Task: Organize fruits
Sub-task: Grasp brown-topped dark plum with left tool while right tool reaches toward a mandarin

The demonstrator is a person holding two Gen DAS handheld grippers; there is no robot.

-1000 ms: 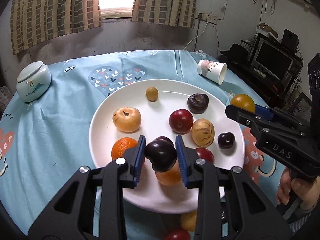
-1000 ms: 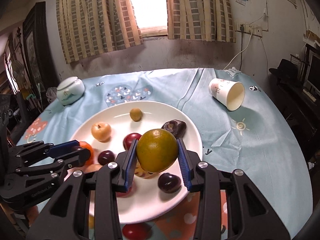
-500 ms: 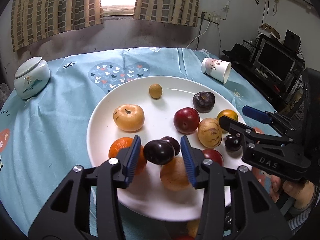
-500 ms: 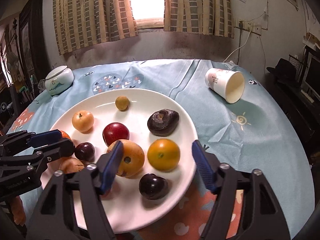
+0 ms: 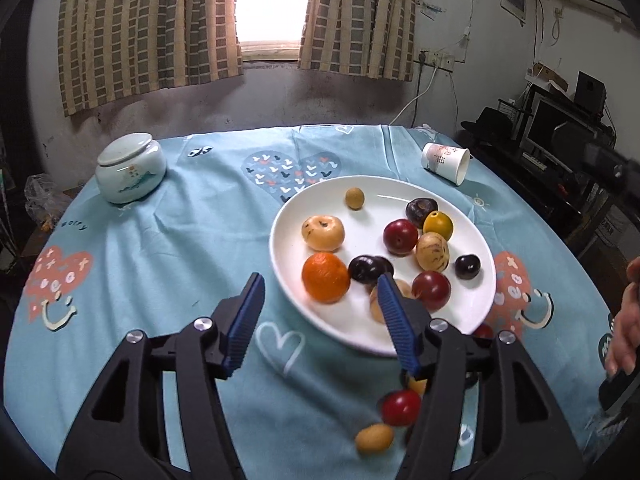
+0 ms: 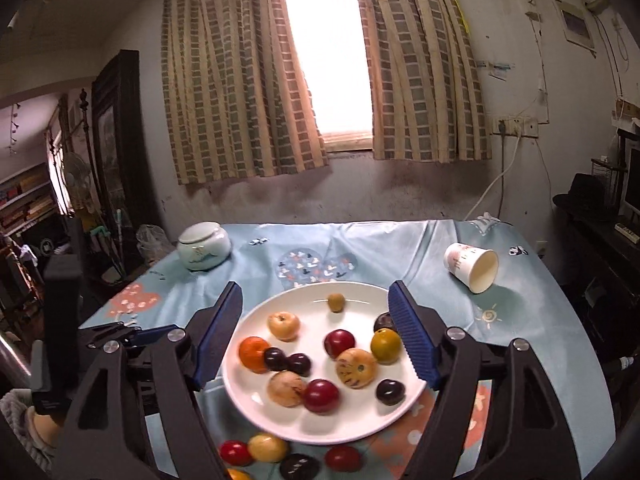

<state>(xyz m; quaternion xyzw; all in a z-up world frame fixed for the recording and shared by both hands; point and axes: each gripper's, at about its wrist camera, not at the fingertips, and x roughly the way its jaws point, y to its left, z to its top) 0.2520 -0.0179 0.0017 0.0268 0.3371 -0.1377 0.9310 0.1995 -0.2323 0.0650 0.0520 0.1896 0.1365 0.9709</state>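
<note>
left claw (image 5: pixel 320 312) opening, empty | right claw (image 6: pixel 316 332) opening, empty | plate (image 5: pixel 472 320) edge behind left finger | loose fruit (image 6: pixel 264 448) partly cut off

A pale green lidded jar (image 5: pixel 130 168) stands upright on a light blue tablecloth (image 5: pixel 160 264). Well to the jar's right, a paper cup (image 5: pixel 445 162) lies on its side. Behind the jar, checked curtains (image 5: pixel 148 28) frame a bright window (image 5: pixel 272 0).

We have let the dark plum (image 5: pixel 365 269) fall from our left claw (image 5: pixel 318 322) and the yellow-green fruit (image 6: pixel 385 345) from our right claw (image 6: pixel 314 334) onto the plate (image 5: pixel 348 328); both claws have lifted back, jaws opening, empty.
</note>
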